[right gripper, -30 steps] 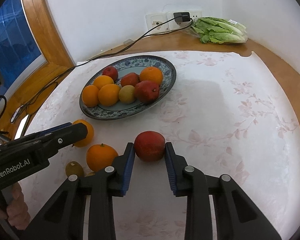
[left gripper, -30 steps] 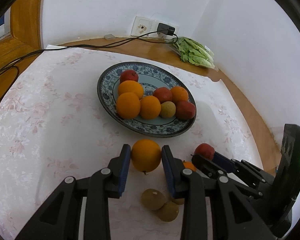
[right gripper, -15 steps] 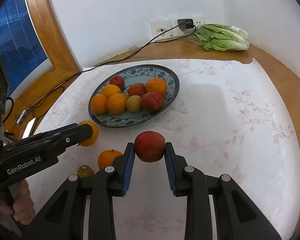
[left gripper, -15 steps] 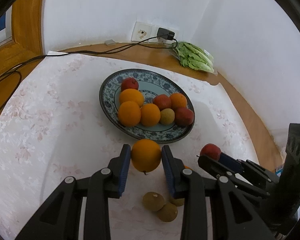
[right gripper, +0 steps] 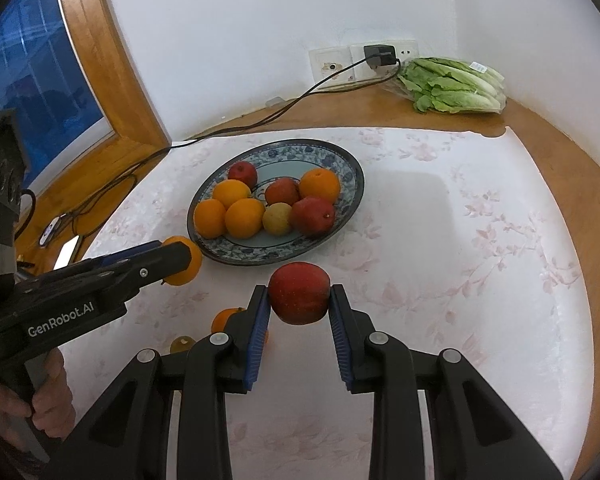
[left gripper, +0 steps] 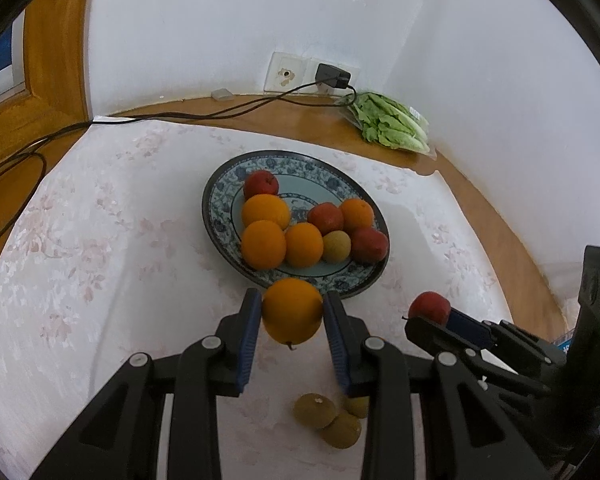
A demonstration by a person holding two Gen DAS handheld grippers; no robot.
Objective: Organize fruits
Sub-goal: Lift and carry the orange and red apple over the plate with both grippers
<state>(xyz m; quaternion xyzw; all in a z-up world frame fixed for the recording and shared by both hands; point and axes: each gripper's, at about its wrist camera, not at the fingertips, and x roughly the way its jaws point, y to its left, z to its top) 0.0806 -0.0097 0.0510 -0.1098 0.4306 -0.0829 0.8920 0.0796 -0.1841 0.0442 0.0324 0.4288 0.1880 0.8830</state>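
I carry an orange (left gripper: 292,310) clamped in my left gripper (left gripper: 292,312) and an apple (right gripper: 299,293) clamped in my right gripper (right gripper: 299,300); next, I set both on the plate (left gripper: 220,184).

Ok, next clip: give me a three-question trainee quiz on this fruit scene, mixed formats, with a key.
1. True or false: the left tool is shut on an orange.
2. The right tool holds: A) a kiwi B) a red apple C) the lettuce.
3. Fill in: the patterned plate holds four oranges, three red apples and one ____ fruit.

Key
1. True; both pads press its sides.
2. B
3. Yellow-green; its exact kind is hard to tell.
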